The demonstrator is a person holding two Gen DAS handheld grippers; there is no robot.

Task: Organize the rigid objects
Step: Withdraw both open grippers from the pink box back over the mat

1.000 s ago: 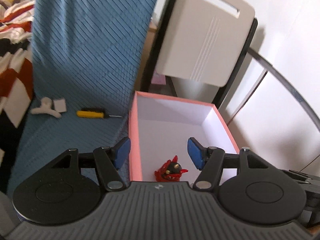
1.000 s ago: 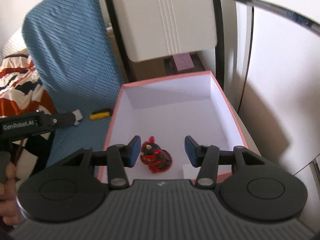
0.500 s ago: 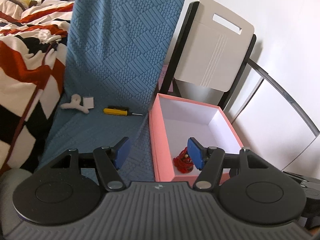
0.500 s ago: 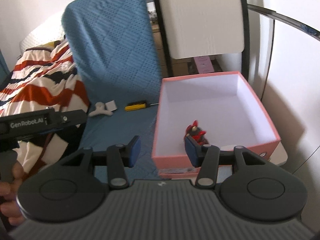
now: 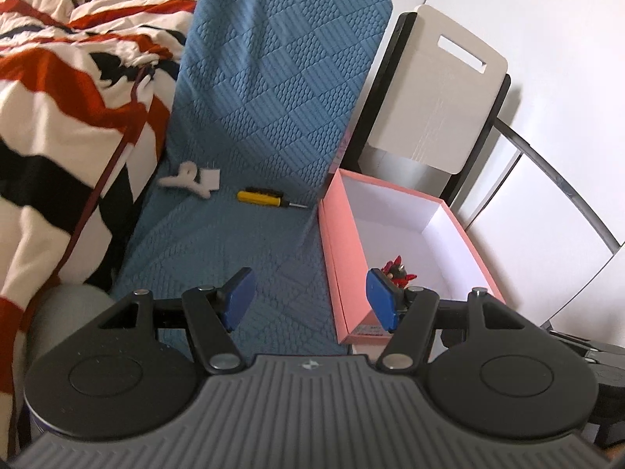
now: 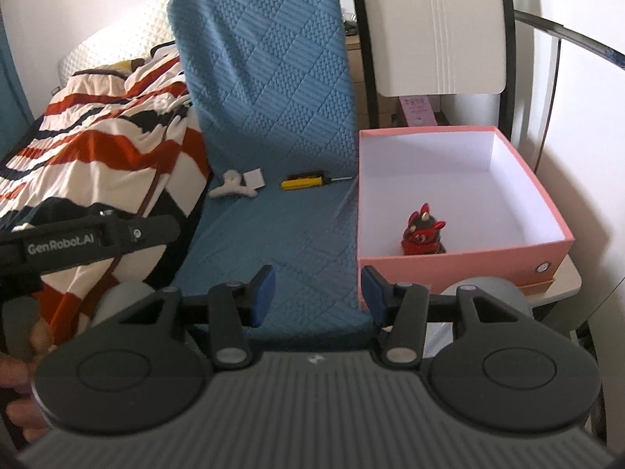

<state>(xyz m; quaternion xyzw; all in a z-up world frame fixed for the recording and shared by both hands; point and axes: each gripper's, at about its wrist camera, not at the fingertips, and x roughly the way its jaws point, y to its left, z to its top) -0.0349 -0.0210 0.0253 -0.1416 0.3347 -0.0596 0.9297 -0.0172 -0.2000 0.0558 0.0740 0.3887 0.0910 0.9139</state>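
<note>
A pink box (image 5: 332,242) (image 6: 461,264) with a white inside stands right of a blue quilted chair seat (image 5: 242,242) (image 6: 297,226). A red and black figurine (image 5: 398,269) (image 6: 424,230) sits in the box near its front wall. On the seat lie a yellow and black screwdriver (image 5: 259,197) (image 6: 302,181), a white hair claw (image 5: 183,178) (image 6: 232,185) and a small white card (image 5: 209,178) (image 6: 253,178). My left gripper (image 5: 308,301) hangs open over the seat's front, empty. My right gripper (image 6: 318,293) is open and empty too, near the seat's front edge.
A striped red, white and black blanket (image 5: 58,117) (image 6: 101,140) lies on the left. A white folding chair back (image 5: 441,97) (image 6: 433,31) stands behind the box. The other handheld gripper (image 6: 90,236) and a hand (image 6: 19,391) show at the right wrist view's left.
Both grippers have pulled back and to the left, away from the box. The figurine stays in the box, and more of the seat and blanket has come into view.
</note>
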